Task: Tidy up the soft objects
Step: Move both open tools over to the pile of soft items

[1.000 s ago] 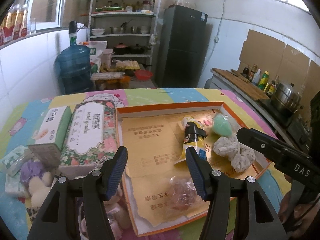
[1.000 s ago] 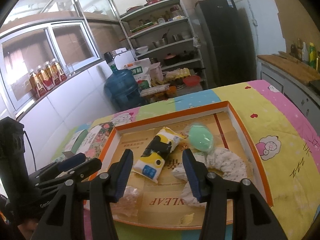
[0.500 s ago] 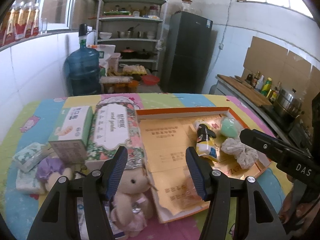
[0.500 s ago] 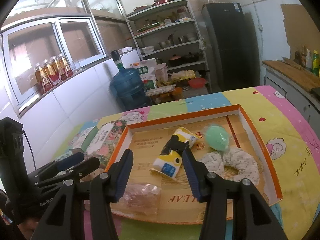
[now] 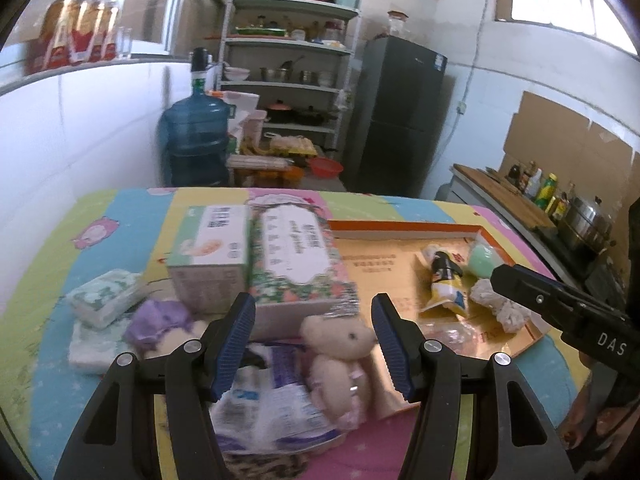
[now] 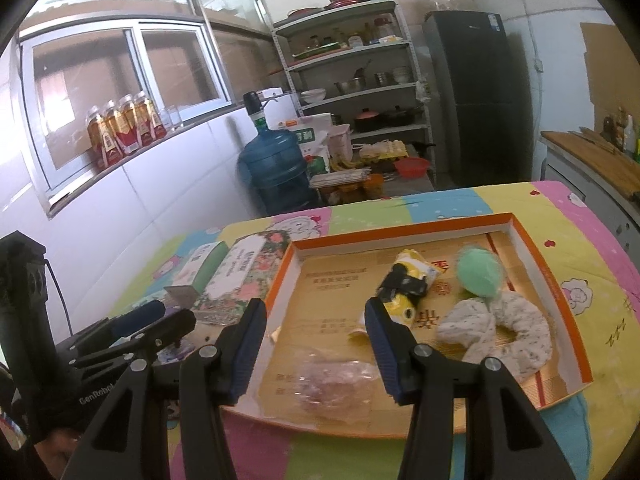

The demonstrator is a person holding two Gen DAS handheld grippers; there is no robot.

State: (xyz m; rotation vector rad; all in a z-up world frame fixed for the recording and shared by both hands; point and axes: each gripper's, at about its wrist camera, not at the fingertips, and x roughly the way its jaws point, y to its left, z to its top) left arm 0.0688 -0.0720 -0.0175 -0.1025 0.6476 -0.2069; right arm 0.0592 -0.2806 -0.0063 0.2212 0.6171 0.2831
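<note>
A shallow orange-rimmed cardboard tray [image 6: 400, 232] lies on the colourful cloth and holds a yellow-black pouch [image 6: 408, 280], a green puff [image 6: 478, 272], a speckled fabric ring [image 6: 512, 328] and a clear bag [image 6: 336, 380]. My right gripper [image 6: 316, 344] hovers open over the tray's near left part, nothing between its fingers. My left gripper [image 5: 312, 340] is open above a beige plush bear [image 5: 340, 352] that lies on plastic packets [image 5: 272, 400] left of the tray [image 5: 400, 226]. Tissue boxes [image 5: 296, 256], a purple-haired doll [image 5: 160, 322] and small tissue packs [image 5: 104, 296] sit beyond.
A blue water jug [image 6: 276, 168], a metal shelf [image 6: 360, 92] and a dark fridge [image 6: 480, 96] stand behind the table. A counter with bottles and a pot [image 5: 576, 216] runs along the right. The right gripper [image 5: 560, 312] shows at the left wrist view's right edge.
Both grippers have pulled back and leftward from the tray. The left one now frames the plush bear and packets instead of the tray floor. Neither jaw gap has changed.
</note>
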